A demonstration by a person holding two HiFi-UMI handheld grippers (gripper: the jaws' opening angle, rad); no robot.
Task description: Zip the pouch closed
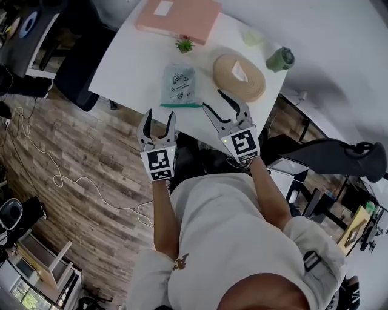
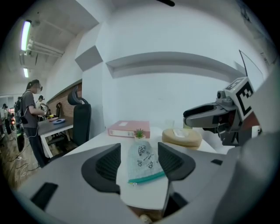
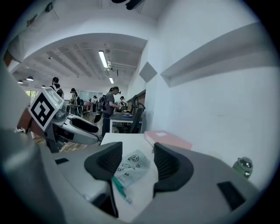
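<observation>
The pouch [image 1: 177,85] is pale grey felt with small drawings and a teal zipper [image 1: 180,105] along its near edge. It lies flat on the white table [image 1: 130,66], close to the front edge. Both grippers hang in the air on my side of that edge, apart from the pouch. My left gripper [image 1: 160,115] is open and empty, just left of the zipper's end. My right gripper [image 1: 213,100] is open and empty at the pouch's right. In the left gripper view the pouch [image 2: 142,159] shows between the spread pads, farther off. The right gripper view frames the pouch [image 3: 130,165] likewise.
A pink binder [image 1: 179,18] lies at the table's back, with a small potted plant [image 1: 184,44] before it. A round tan dish [image 1: 238,75], a green jar [image 1: 280,59] and a clear cup [image 1: 252,37] stand right. A black chair [image 1: 79,66] stands left. People work at desks [image 3: 107,109].
</observation>
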